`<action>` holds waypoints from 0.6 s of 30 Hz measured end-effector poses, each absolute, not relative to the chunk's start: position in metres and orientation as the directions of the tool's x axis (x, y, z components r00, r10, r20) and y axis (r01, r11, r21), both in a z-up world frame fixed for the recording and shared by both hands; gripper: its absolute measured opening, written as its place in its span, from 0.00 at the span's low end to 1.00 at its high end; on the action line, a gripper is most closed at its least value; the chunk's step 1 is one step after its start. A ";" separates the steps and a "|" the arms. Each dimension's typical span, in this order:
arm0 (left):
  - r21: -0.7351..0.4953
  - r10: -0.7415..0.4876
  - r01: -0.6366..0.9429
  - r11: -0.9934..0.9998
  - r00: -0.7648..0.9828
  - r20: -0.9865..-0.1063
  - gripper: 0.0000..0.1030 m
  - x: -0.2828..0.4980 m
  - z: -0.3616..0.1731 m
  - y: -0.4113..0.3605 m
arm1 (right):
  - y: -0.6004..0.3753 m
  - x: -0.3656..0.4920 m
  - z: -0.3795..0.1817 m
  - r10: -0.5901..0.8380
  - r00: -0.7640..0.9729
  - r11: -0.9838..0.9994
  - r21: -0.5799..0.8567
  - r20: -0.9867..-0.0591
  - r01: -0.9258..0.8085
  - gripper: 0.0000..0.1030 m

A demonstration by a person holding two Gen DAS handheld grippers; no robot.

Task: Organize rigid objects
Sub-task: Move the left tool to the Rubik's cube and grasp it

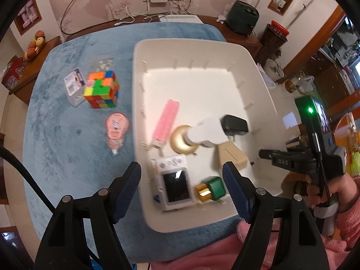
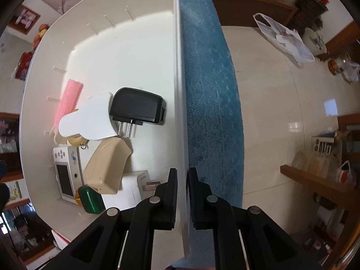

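Observation:
A white bin (image 1: 202, 51) stands on the blue cloth (image 1: 67, 146). It holds a pink comb (image 1: 166, 121), a black charger (image 1: 235, 124), a white piece (image 1: 209, 132), a gold disc (image 1: 180, 141), a beige box (image 1: 231, 155), a small white device with a screen (image 1: 174, 183) and a green, gold-necked bottle (image 1: 210, 189). My left gripper (image 1: 182, 171) hangs open above the device, holding nothing. Left of the bin lie a colour cube (image 1: 101, 88), a clear packet (image 1: 73, 85) and a pink bulb-shaped pack (image 1: 117, 128). My right gripper (image 2: 182, 175) is shut on the bin's side wall (image 2: 180, 90).
A hand in a pink sleeve (image 1: 337, 193) holds the right gripper at the bin's right rim. A wooden sideboard (image 1: 238, 36) with cables and a dark appliance runs behind the table. Tiled floor (image 2: 281, 90) and a wooden shelf (image 2: 315, 180) lie to the right.

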State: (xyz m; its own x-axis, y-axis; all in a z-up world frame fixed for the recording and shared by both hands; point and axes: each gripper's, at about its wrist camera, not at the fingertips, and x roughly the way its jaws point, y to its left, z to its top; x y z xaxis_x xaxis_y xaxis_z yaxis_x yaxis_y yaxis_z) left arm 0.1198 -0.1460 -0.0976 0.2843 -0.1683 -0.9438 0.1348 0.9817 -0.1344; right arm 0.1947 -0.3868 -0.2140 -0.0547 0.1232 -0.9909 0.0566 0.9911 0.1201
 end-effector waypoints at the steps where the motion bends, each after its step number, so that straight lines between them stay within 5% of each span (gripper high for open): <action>1: -0.132 -0.165 0.130 0.983 0.289 -0.943 0.76 0.122 -0.097 -0.141 | -0.386 0.195 -0.214 0.118 -0.055 0.991 0.115 -0.991 0.066 0.11; 18: -0.128 -0.152 0.097 0.987 0.295 -0.943 0.76 0.193 -0.104 -0.056 | -0.386 0.196 -0.216 0.040 -0.092 0.970 0.016 -0.995 0.242 0.09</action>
State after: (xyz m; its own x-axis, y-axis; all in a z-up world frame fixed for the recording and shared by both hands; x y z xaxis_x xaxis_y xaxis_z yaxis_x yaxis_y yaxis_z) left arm 0.1929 -0.0558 -0.1036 0.2951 -0.1515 -0.9434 0.0970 0.9870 -0.1282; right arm 0.1960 -0.3863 -0.2161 -0.0920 0.0396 -0.9950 0.2421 0.9701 0.0162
